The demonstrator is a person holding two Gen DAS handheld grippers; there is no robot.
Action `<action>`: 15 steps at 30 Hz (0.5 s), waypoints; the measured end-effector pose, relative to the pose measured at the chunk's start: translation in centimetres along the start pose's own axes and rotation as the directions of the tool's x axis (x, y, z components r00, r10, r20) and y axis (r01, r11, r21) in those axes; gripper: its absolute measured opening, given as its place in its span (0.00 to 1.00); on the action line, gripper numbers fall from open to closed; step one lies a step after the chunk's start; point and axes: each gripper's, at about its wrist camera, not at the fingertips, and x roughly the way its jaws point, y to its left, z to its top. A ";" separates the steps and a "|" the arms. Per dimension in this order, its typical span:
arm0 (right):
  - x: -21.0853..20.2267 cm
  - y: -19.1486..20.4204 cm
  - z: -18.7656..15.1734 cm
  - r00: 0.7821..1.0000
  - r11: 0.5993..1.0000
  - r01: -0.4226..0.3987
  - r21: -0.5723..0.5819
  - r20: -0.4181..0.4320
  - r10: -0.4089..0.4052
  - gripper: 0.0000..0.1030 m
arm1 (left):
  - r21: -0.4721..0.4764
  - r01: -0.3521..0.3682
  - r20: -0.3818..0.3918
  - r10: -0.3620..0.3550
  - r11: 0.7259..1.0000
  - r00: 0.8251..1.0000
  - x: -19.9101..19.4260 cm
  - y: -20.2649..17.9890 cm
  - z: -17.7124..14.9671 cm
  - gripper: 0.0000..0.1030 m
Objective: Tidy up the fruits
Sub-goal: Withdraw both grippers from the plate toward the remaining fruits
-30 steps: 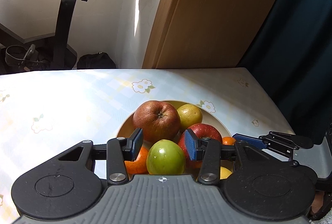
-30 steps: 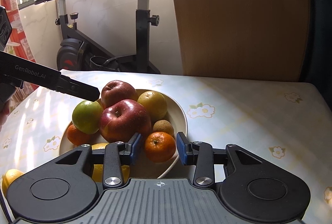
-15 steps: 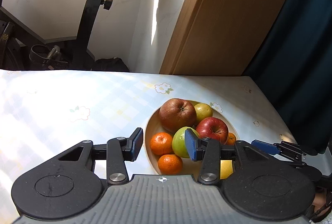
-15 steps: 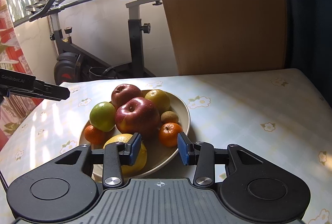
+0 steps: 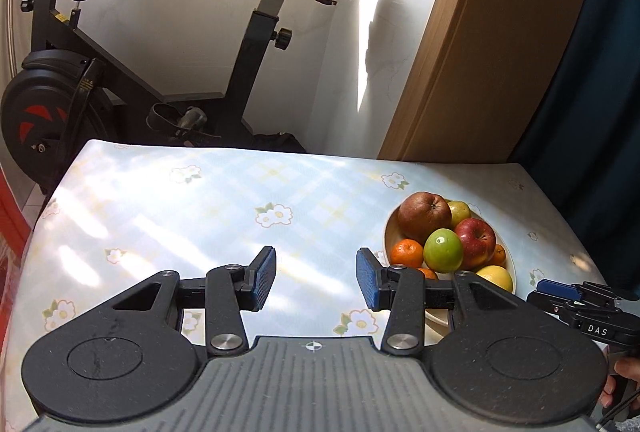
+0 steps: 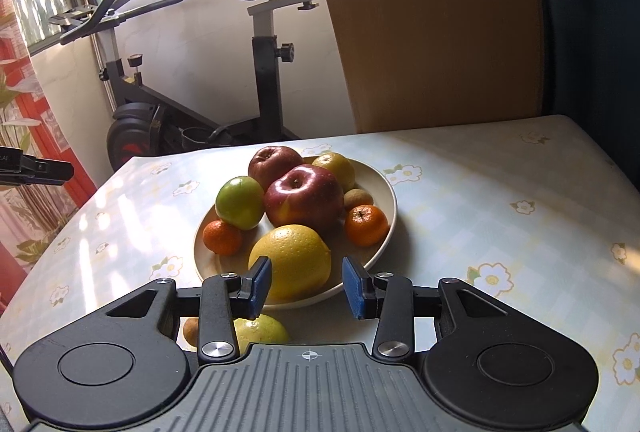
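Observation:
A cream bowl (image 6: 384,188) on the flowered table holds two red apples (image 6: 306,198), a green apple (image 6: 239,202), a yellow grapefruit (image 6: 292,260), mandarins (image 6: 366,225), a kiwi and a yellow-green fruit. The bowl also shows at the right in the left wrist view (image 5: 389,232). My right gripper (image 6: 307,287) is open and empty, just in front of the bowl. My left gripper (image 5: 316,278) is open and empty over bare tablecloth, left of the bowl. A yellow-green fruit (image 6: 262,328) and a brown kiwi (image 6: 191,330) lie on the table under the right gripper.
An exercise bike (image 5: 80,84) stands beyond the table's far edge. A wooden panel (image 6: 432,16) and dark curtain (image 5: 592,72) stand at the back right. The right gripper shows at the lower right of the left wrist view (image 5: 580,308).
Both grippers have pulled back and away from the bowl. The left one has swung left, so the bowl now sits to its right. Both stay open and empty.

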 end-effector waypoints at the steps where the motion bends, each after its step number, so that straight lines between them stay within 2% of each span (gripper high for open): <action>1: -0.1 0.3 -0.1 1.000 1.000 -0.001 0.002 0.000 0.001 0.36 | -0.005 -0.008 0.011 0.008 1.000 1.000 -0.5 0.5 0.2 0.45; 5: -0.4 1.4 -0.3 1.000 1.000 0.007 0.019 0.019 -0.007 0.36 | -0.012 -0.062 0.065 0.062 0.998 0.996 -3.1 3.0 1.6 0.45; 9: -0.3 2.2 -0.4 0.999 0.997 0.020 0.073 0.034 -0.023 0.36 | -0.018 -0.135 0.124 0.137 0.991 0.983 -5.3 4.6 2.5 0.45; 12: 0.1 3.6 -0.9 0.998 0.997 0.059 0.050 0.034 -0.061 0.36 | -0.044 -0.140 0.143 0.145 0.989 0.979 -5.8 5.4 2.2 0.45; 15: 0.7 5.0 -1.2 0.996 0.996 0.089 0.014 0.003 -0.089 0.36 | -0.051 -0.129 0.123 0.135 0.990 0.983 -5.2 5.5 1.2 0.45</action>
